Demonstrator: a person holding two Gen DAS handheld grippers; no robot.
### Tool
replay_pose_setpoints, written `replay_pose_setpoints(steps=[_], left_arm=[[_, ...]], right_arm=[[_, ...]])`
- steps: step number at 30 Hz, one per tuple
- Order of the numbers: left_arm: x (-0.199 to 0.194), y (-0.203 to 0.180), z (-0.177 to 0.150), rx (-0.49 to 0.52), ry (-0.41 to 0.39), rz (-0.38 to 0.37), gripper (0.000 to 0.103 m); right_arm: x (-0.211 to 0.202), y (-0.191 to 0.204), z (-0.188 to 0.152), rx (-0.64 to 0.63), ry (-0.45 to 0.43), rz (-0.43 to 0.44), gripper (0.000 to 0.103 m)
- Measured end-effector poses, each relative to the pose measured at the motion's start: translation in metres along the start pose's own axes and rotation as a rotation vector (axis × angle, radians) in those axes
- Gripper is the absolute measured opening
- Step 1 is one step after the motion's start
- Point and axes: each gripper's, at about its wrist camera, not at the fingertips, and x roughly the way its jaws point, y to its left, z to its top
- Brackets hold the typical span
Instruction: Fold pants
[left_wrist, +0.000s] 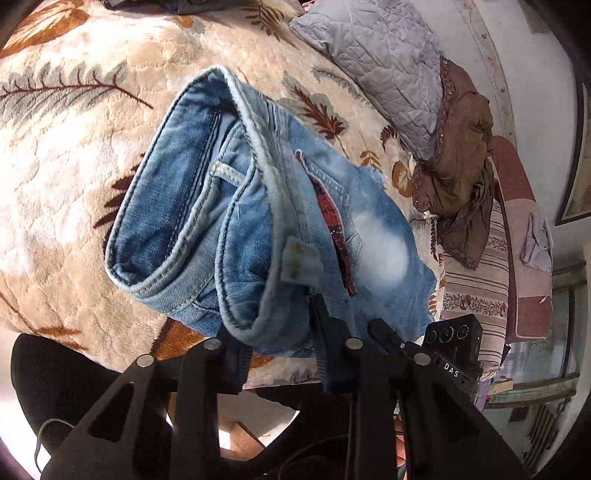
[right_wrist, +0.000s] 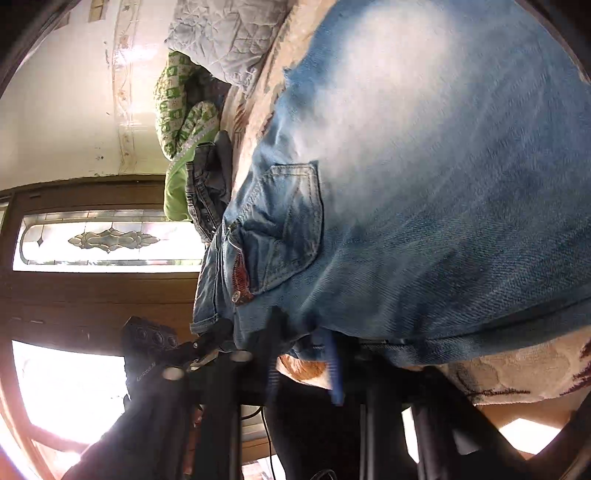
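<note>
Between both grippers' jaws, folded jeans (left_wrist: 236, 206) lie on the leaf-patterned blanket (left_wrist: 74, 155). Left gripper (left_wrist: 280, 332) jaws clamp the near denim edge; right gripper (right_wrist: 306, 343) jaws pinch the waistband hem. Beyond sits a grey pillow (left_wrist: 376, 62).

I log: pants (left_wrist: 207, 206), faded blue denim, coarse twill, raised stitching. Blanket (left_wrist: 74, 155), plush embossed fleece, leaf print. Pillow (left_wrist: 384, 62), grey quilted cloth, crinkled. Left gripper (left_wrist: 277, 354), matt black plastic, bright metal pins.
</note>
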Motion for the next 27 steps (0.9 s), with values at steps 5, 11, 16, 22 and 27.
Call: replay_pose_setpoints(steps=[5, 11, 16, 22, 27], left_arm=[[0.000, 0.025, 0.002, -0.010, -0.008, 0.071, 0.024], [0.008, 0.041, -0.014, -0.008, 0.056, 0.080, 0.025], [-0.044, 0.030, -0.016, 0.111, -0.038, 0.049, 0.058], [-0.034, 0.029, 0.003, 0.025, -0.039, 0.002, 0.073], [0.020, 0.001, 0.007, 0.110, 0.013, 0.241, 0.070]], right_arm=[[0.005, 0.011, -0.010, -0.062, 0.037, 0.013, 0.011], [0.011, -0.017, -0.012, -0.009, 0.110, -0.069, 0.020], [-0.108, -0.012, 0.003, -0.132, -0.126, -0.109, 0.035], [-0.274, -0.104, 0.031, 0.142, -0.578, -0.404, 0.055], [-0.283, -0.152, 0.048, 0.224, -0.626, -0.363, 0.044]])
